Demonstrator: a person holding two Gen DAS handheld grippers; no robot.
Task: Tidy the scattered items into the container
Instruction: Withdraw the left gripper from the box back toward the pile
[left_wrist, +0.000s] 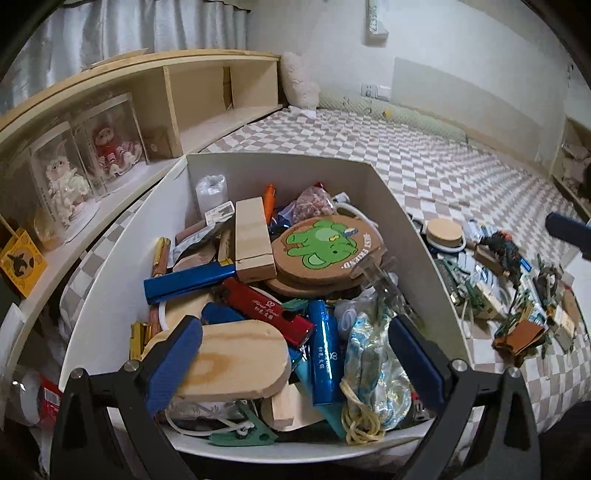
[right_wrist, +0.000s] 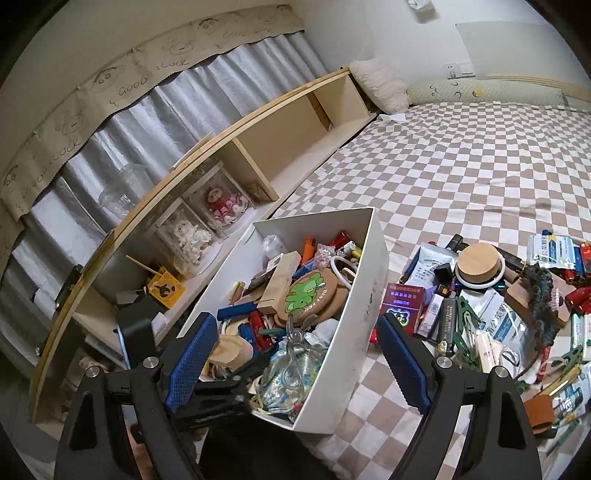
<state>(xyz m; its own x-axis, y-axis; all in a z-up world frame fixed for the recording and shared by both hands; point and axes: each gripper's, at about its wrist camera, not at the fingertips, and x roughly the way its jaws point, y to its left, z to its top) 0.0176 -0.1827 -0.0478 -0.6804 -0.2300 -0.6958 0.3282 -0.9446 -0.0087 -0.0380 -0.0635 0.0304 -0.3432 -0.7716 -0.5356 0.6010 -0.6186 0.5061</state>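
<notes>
**Box filling up, pile waiting on the bed**

The white box (right_wrist: 343, 332) sits on the checked bedspread (right_wrist: 461, 177), already heaped with wood blocks, a green elephant coaster (left_wrist: 321, 243), foil tubes and packets. The remaining clutter (right_wrist: 509, 314) lies just to its right on the bed: sachets, small cartons, clips, a round jar with a wooden lid (right_wrist: 478, 260) and a dark knitted piece.

The left gripper (left_wrist: 295, 362) hovers over the near end of the box, its 2 fingers spread wide with nothing pinched; a rounded wood piece (left_wrist: 236, 362) lies by the left pad inside the box. The right gripper (right_wrist: 299, 369) also stands wide apart and empty, straddling the box's near right wall.

Judging by looks, most of the pile is light. Sachets are thin, floppy and slick, so they would be best pinched at an edge or crumpled middle. Cartons are stiff: take them across the narrow faces. The jar looks heavier and possibly breakable; grip across the lid's rim. The knit is soft and can be taken anywhere.
</notes>
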